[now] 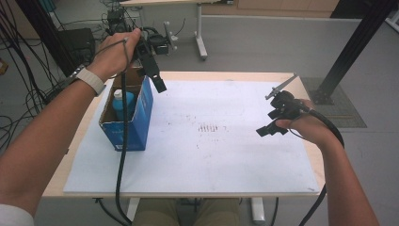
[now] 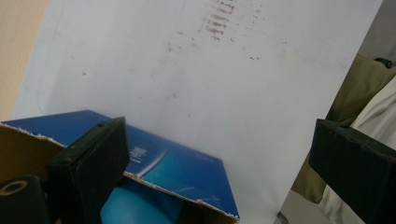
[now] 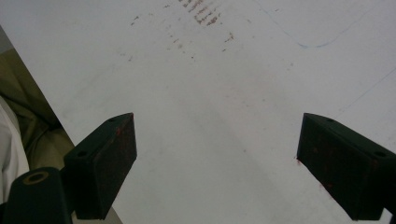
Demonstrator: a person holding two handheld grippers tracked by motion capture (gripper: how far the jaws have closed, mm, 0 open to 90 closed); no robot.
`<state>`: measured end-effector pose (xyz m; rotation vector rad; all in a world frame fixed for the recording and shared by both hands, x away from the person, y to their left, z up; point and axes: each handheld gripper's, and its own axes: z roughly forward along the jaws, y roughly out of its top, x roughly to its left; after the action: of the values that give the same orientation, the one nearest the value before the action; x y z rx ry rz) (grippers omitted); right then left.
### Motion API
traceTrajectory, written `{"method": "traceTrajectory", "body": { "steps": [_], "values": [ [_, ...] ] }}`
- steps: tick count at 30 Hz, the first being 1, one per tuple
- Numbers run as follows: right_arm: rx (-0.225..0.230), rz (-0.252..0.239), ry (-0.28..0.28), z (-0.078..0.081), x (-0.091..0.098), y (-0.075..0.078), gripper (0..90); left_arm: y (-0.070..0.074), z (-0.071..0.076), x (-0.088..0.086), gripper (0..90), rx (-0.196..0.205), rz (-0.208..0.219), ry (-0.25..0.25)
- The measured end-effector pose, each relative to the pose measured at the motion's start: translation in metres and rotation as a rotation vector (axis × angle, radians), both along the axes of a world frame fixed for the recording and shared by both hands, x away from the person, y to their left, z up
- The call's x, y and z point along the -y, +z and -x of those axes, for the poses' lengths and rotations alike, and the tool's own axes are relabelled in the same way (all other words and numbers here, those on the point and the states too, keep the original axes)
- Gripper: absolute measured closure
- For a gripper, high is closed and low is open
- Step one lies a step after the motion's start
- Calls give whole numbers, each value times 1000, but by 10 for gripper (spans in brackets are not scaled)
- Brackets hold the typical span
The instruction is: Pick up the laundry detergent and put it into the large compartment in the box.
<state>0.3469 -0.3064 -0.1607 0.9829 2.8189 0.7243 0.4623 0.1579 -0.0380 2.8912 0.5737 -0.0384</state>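
While the white sheet (image 1: 211,136) on the table (image 1: 73,155) carries brown smudges (image 1: 209,128) mid-board | open blue box (image 1: 134,117) at left edge, blue bottle (image 1: 123,102) inside | left gripper (image 1: 157,82) raised over box, jaws apart, empty | right gripper (image 1: 270,128) low at right edge, jaws apart, empty

One blue cardboard box (image 1: 134,120), open-topped, left of frame. One blue bottle (image 1: 123,104) with white cap inside it. One white sheet (image 1: 211,141) covering surface (image 1: 188,74). Two tools: left tool (image 1: 159,84) upper left, right tool (image 1: 270,128) right.
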Motion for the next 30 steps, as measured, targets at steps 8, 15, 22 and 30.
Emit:
{"method": "traceTrajectory", "body": {
  "steps": [8,15,22,30],
  "values": [
    [-1,-3,-4,-2,-1,1,121,-3,-6,10,57,-17,4,-65],
    [-1,-4,-5,-3,-1,1,120,-10,-9,22,59,-37,9,-140],
    [2,-7,-4,-4,0,2,121,-13,-9,35,59,-56,-2,-216],
    [4,-7,-7,-1,2,2,121,-21,-4,53,60,-47,-24,-306]
  ]
}}
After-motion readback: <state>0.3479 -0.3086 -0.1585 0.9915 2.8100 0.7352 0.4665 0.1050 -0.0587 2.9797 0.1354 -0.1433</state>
